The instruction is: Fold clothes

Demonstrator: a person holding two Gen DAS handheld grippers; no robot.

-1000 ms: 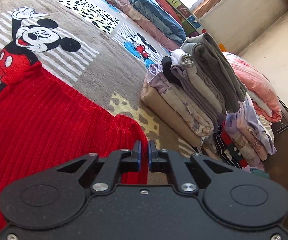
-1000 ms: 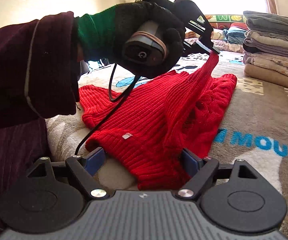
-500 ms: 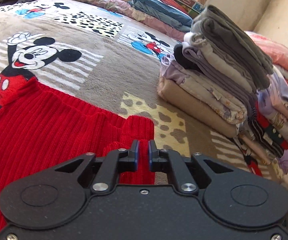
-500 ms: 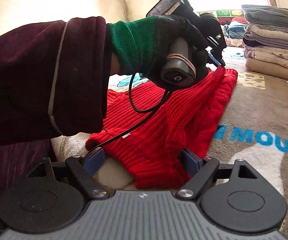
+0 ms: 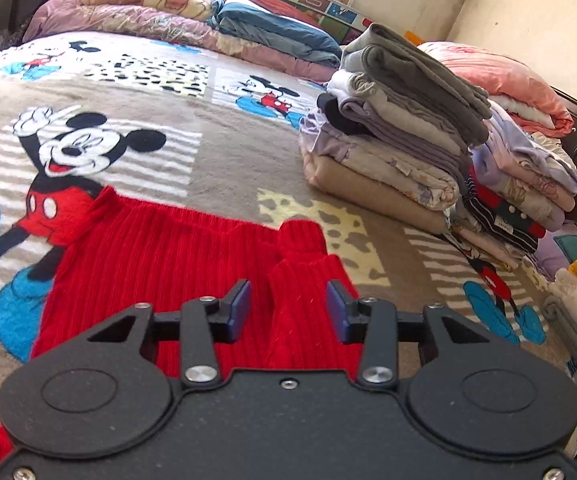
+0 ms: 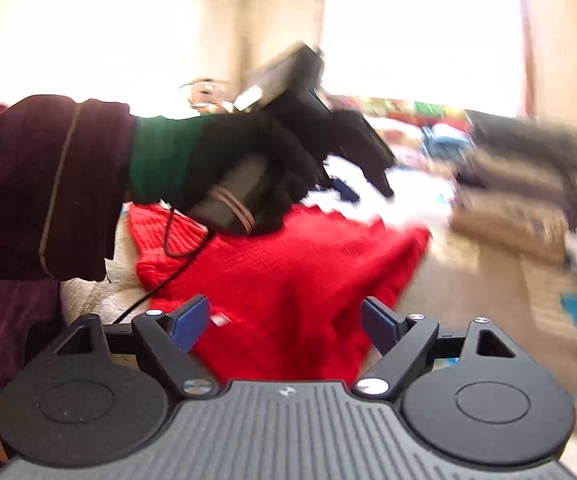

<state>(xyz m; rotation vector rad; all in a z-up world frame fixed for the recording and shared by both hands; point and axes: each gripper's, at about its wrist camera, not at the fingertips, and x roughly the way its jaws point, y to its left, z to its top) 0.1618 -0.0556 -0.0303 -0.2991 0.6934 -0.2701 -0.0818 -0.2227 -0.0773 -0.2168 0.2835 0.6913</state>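
Note:
A red knit sweater [image 5: 160, 248] lies flat on the Mickey Mouse blanket [image 5: 216, 160]. Its folded-over sleeve [image 5: 308, 280] rests on the body near the right edge. My left gripper [image 5: 288, 308] hovers just over that sleeve with its jaws opening; the sleeve lies between the pads, which do not press on it. The blurred right wrist view shows the same sweater [image 6: 288, 272] just beyond my right gripper [image 6: 284, 320], whose jaws stand wide with nothing held. A black-gloved hand [image 6: 256, 160] holds the left gripper [image 6: 366, 190] above the sweater's far side.
A tall stack of folded clothes [image 5: 400, 128] stands on the bed to the right, a second pile [image 5: 520, 192] behind it. Pillows and folded quilts [image 5: 148, 12] line the head of the bed. A dark maroon sleeve [image 6: 40, 184] crosses the left of the right wrist view.
The left gripper came down with the pinched sleeve, then opened and let it go onto the sweater. The right gripper's view shifted and is now blurred.

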